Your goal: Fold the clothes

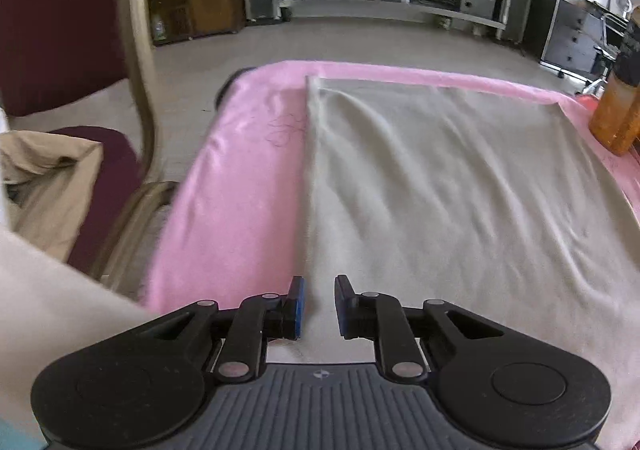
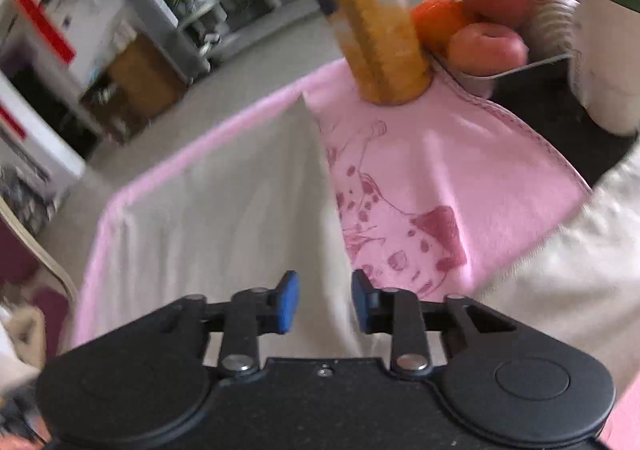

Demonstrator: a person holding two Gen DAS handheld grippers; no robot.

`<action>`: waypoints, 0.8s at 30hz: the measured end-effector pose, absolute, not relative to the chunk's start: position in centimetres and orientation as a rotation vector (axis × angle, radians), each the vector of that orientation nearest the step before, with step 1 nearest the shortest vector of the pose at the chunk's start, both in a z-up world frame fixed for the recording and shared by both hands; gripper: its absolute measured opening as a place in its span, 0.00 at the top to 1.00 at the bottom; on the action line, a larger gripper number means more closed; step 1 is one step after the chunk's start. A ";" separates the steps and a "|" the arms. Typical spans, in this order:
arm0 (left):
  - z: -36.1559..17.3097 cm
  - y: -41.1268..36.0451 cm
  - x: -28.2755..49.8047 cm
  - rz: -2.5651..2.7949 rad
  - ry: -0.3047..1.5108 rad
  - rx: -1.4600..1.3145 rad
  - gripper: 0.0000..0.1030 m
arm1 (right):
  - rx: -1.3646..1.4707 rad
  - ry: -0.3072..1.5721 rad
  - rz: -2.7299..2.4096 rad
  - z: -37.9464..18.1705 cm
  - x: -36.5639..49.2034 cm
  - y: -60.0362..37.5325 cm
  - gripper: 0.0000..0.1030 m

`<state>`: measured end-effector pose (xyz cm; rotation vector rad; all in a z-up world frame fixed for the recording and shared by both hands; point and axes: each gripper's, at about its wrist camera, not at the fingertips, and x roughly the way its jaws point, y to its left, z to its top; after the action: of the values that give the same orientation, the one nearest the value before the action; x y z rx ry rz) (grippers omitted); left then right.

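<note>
A beige garment [image 1: 440, 190] lies spread flat, with soft wrinkles, on a pink towel [image 1: 240, 190] that covers the table. My left gripper [image 1: 320, 290] hovers over the garment's near part, close to its left edge; its blue pads stand apart with nothing between them. In the right wrist view the same garment [image 2: 220, 210] fills the left half, and the pink towel [image 2: 440, 170] with a printed drawing lies to its right. My right gripper [image 2: 325, 290] hangs open above the garment's right edge, holding nothing.
An amber bottle [image 2: 380, 30] stands on the towel's far corner, beside a wire basket of fruit [image 2: 486, 46] and a white pot [image 2: 604, 62]. A wooden chair [image 1: 140, 70] holding beige clothes [image 1: 44, 178] is left of the table. Cream fabric [image 2: 560, 270] covers the towel's right side.
</note>
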<state>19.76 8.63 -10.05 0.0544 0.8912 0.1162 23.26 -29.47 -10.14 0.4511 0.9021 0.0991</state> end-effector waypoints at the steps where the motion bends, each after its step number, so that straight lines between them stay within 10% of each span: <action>1: -10.5 8.4 19.9 0.120 0.896 0.071 0.85 | 0.436 0.904 0.091 -10.5 23.7 -29.5 0.76; 11: -11.7 9.0 19.9 0.169 0.919 0.126 0.69 | 0.240 0.982 0.009 -13.7 24.6 -27.5 0.93; 16: -10.8 10.0 19.2 0.188 0.903 0.035 0.76 | 0.149 0.955 -0.124 -12.7 23.6 -26.2 0.90; 24: -10.0 9.3 18.9 0.005 0.838 -0.093 0.77 | 0.675 0.925 0.194 -13.3 23.3 -29.1 0.88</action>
<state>18.87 9.25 -9.98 -0.0934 0.8378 0.0054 23.31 -29.08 -13.32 0.6748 0.9245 0.1942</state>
